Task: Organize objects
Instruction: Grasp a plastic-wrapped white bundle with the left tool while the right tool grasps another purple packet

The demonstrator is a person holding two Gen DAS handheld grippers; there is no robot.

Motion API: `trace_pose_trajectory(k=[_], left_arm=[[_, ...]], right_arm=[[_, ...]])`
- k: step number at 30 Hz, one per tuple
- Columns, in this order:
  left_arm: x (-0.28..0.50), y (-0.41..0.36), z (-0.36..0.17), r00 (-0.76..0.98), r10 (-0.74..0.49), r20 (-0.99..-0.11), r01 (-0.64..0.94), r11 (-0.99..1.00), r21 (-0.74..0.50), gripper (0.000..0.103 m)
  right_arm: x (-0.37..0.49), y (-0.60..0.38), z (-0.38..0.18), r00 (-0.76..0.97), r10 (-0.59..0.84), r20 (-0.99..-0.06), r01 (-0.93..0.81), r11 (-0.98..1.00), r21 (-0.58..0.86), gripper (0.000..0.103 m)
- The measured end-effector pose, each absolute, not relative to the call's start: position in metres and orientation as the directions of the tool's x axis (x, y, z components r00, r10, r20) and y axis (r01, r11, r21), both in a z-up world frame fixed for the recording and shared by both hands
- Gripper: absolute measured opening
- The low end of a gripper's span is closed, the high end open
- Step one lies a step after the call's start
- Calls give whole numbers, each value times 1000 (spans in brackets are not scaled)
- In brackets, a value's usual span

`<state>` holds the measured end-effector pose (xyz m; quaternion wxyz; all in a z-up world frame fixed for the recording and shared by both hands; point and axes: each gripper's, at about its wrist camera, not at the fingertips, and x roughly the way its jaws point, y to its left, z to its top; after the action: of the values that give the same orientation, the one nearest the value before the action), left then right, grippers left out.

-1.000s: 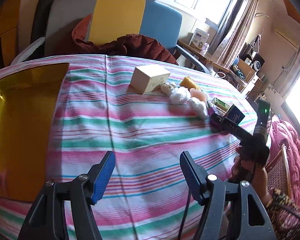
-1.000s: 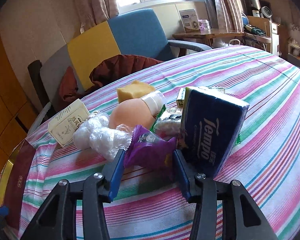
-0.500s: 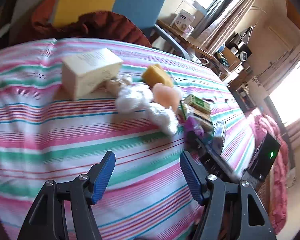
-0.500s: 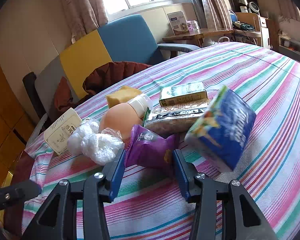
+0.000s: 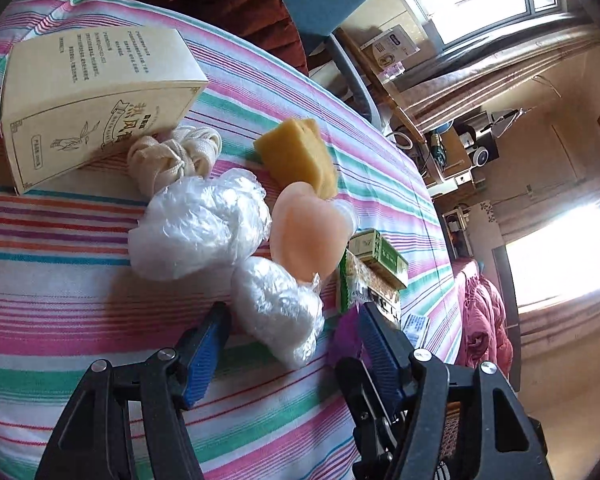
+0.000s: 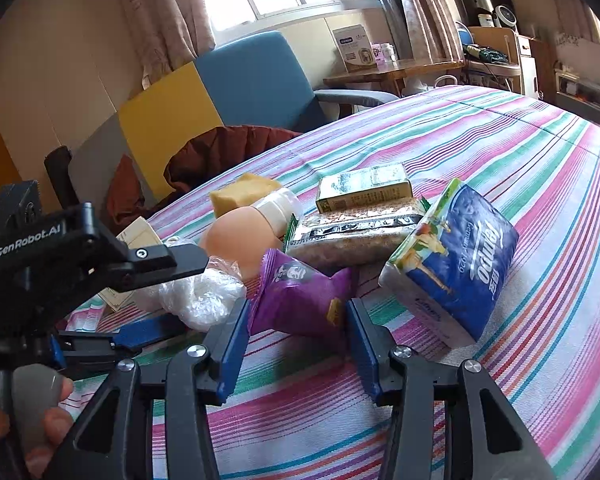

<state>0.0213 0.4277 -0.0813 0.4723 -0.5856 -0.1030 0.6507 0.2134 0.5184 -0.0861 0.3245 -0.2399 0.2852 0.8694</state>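
Left gripper (image 5: 292, 336) swung in from the worktop's (image 5: 80, 312) bare side; jaws closing around the near plastic-wrap ball (image 5: 278, 306), not yet pressing. Right gripper (image 6: 296, 326) unmoved, jaws pinching the purple snack pouch (image 6: 300, 292) just beside that ball. Beyond the ball: peach bottle (image 5: 306, 232), yellow sponge (image 5: 296, 156), cream box (image 5: 96, 92).

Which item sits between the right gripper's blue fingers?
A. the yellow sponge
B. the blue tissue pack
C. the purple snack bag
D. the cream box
C: in the right wrist view the purple snack bag fills the gap of the right gripper, with both blue pads at its sides, while the blue tissue pack lies off to the right of them.
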Motion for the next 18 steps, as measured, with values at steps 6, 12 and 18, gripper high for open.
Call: trace_pose_trajectory(k=[6, 12, 18], left_arm=[[27, 430, -85, 77, 708, -702, -572, -545, -612, 40], [33, 412, -83, 65, 730, -681, -596, -519, -613, 39], [33, 388, -82, 62, 744, -665, -578, -517, -631, 38]], right_arm=[[213, 519, -87, -673, 427, -604, -702, -627, 339, 50], [212, 519, -87, -671, 429, -605, -703, -627, 335, 50], [211, 519, -87, -667, 432, -607, -705, -629, 327, 50]])
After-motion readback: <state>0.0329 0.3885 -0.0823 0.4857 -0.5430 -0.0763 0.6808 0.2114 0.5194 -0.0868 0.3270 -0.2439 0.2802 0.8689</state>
